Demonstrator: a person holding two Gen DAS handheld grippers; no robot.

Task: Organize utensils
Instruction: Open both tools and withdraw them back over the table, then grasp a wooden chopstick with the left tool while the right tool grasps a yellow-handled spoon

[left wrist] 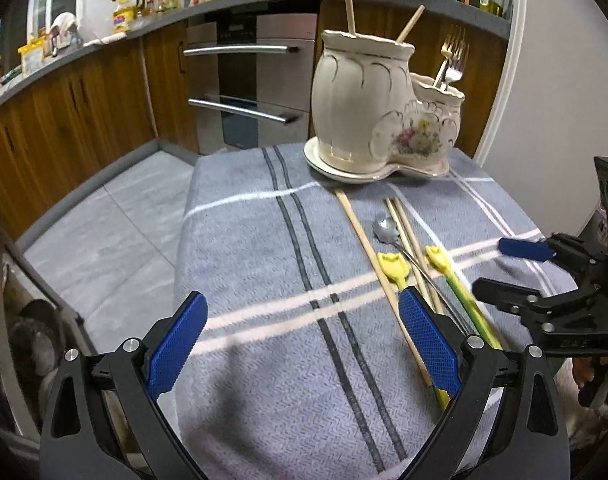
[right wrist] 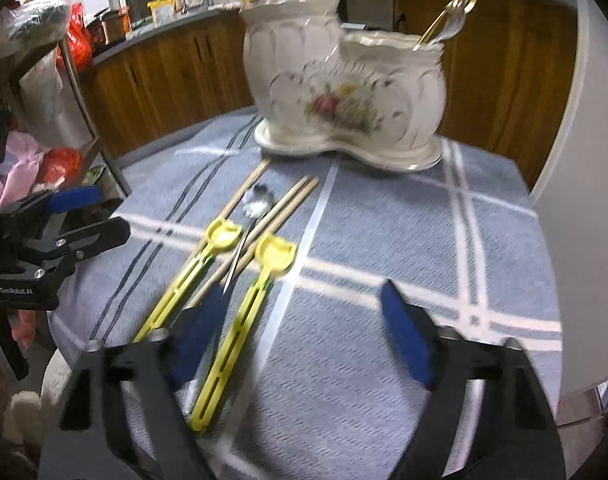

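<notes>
Now both tongs spread, pinching nothing, above table draped in grey-blue striped cloth (left wrist: 264, 360). Left tongs (left wrist: 304, 344): yellow plastic shovel-tipped utensils (left wrist: 391, 266), bare wooden chopsticks (left wrist: 367, 248) and small metal spoon (left wrist: 385, 226) lie just right of right pad. Right tongs (right wrist: 304, 336): same utensils by left pad. Beyond both, cream floral ceramic double holder (left wrist: 367, 108), upright, holding chopsticks and forks (left wrist: 453, 60).
</notes>
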